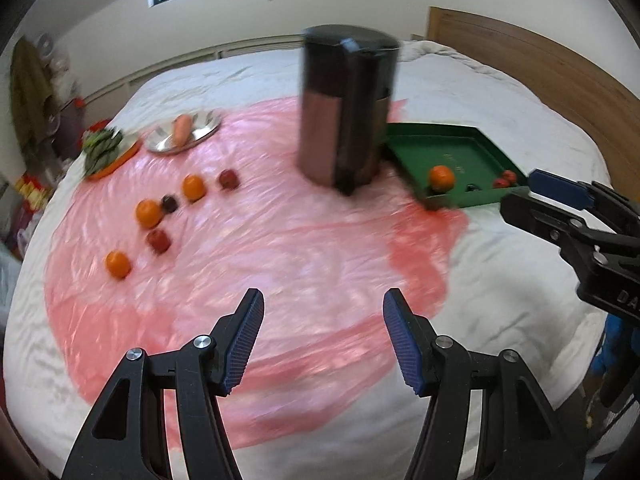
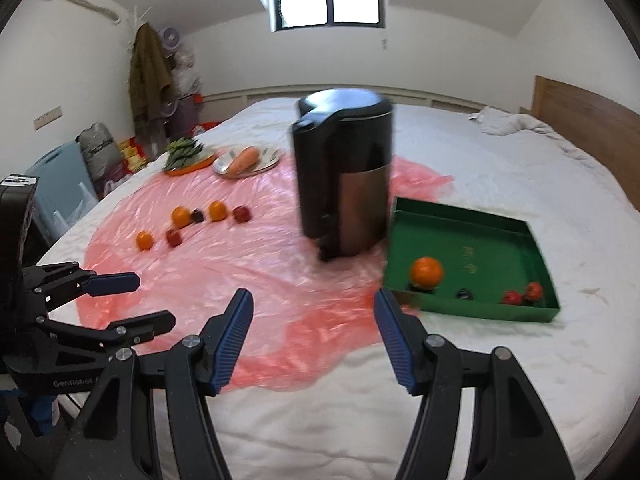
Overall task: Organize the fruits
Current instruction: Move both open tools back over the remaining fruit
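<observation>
A green tray [image 1: 472, 156] [image 2: 480, 248] lies on the right of a pink plastic sheet; it holds an orange [image 1: 441, 178] [image 2: 426, 273], small red fruits [image 1: 505, 179] [image 2: 522, 294] and a dark one [image 2: 464, 294]. Loose oranges [image 1: 149, 213] [image 2: 181, 216] and red and dark fruits [image 1: 159, 240] [image 2: 173, 237] lie at the sheet's left. My left gripper [image 1: 323, 312] [image 2: 132, 300] is open and empty above the sheet's near part. My right gripper [image 2: 314, 312] [image 1: 524, 192] is open and empty, near the tray's front.
A tall black kettle [image 1: 348, 108] [image 2: 344, 176] stands mid-sheet beside the tray. A metal plate with a carrot [image 1: 182, 130] [image 2: 245, 160] and an orange plate of greens [image 1: 102, 148] [image 2: 185, 154] sit at the far left. A wooden headboard [image 1: 540, 60] stands right.
</observation>
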`<state>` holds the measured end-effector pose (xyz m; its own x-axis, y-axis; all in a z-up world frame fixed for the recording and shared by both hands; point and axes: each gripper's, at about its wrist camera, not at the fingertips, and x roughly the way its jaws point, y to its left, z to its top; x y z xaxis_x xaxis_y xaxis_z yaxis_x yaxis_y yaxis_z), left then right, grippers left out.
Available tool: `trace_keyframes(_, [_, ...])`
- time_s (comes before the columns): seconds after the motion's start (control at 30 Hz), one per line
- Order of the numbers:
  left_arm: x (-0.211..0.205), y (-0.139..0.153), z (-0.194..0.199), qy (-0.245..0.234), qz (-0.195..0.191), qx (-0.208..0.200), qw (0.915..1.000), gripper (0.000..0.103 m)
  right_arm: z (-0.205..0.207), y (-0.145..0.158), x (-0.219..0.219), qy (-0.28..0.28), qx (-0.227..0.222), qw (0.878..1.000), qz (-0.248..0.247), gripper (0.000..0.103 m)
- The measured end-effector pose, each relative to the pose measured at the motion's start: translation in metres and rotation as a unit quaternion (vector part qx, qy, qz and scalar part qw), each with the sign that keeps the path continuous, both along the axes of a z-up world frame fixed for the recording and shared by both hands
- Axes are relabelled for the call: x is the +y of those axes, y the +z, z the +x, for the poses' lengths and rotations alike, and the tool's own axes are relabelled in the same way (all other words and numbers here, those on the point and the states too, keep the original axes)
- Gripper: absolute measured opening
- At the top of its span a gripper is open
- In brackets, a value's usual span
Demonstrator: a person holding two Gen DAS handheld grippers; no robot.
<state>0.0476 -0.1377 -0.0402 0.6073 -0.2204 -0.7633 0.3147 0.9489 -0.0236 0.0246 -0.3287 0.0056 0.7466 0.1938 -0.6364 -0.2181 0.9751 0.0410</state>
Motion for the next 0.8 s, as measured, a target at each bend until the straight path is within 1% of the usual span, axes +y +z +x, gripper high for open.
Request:
trace_keyframes(0.1, [0.021, -0.006, 0.000, 0.022, 0.001, 0.000, 0.9998, 0.056, 0.002, -0.007, 0.015, 0.012, 0.003, 1.000, 0.001, 0.103])
trace_keyframes(0.23, [0.051, -0.013, 0.003, 0.054, -0.009, 0.001, 0.9985, 0.056, 0.005, -0.014, 0.038, 0.038, 0.008, 0.999, -0.006, 0.103])
trace_keyframes(0.4, [0.093, -0.022, 0.007, 0.099, -0.019, 0.005, 0.9949, 0.056, 0.017, -0.022, 0.067, 0.075, 0.019, 0.997, -0.002, 0.103])
trace_keyframes(0.57, [0.126, -0.027, 0.014, 0.126, -0.032, 0.008, 0.9914, 0.056, 0.035, -0.033, 0.095, 0.114, 0.037, 0.993, -0.008, 0.103])
trace_keyframes(0.8, [0.150, -0.032, 0.032, 0.141, -0.044, 0.017, 0.9889, 0.056, 0.066, -0.049, 0.117, 0.141, 0.056, 0.988, 0.000, 0.103])
